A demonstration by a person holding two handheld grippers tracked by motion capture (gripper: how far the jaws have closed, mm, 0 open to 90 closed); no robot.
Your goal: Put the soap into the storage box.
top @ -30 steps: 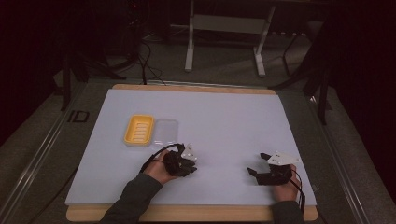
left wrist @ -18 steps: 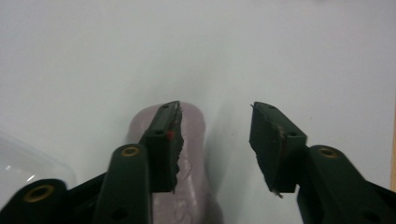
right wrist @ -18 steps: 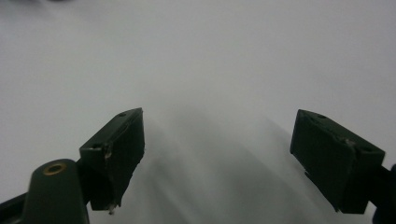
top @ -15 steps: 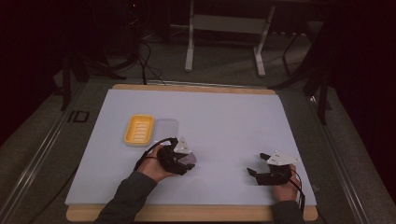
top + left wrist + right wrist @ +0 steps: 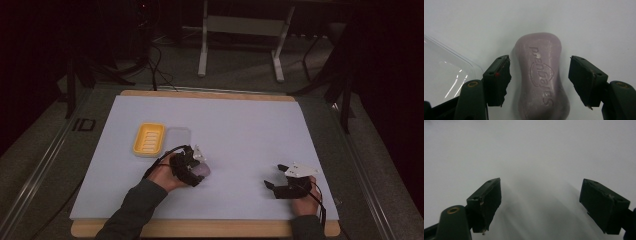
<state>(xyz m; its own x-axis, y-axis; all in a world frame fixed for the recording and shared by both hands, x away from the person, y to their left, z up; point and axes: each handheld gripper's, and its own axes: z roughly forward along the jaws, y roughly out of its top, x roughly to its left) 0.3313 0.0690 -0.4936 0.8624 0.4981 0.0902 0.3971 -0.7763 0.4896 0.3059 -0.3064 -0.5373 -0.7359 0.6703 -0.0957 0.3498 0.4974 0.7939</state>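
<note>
Soap bar [image 5: 541,80]: lilac, laid flat on the white mat [image 5: 250,130], between the left gripper's [image 5: 540,75] spread pads, untouched; jaws have just been opening.
Embossed writing: "Safeguard", read upside down.
Clear lid [image 5: 444,75]: just beside.
Right gripper [image 5: 544,205]: spread, nothing between.

One purple soap bar [image 5: 541,80], one yellow soap dish [image 5: 148,139], one clear lid [image 5: 178,140], two tongs.
</note>
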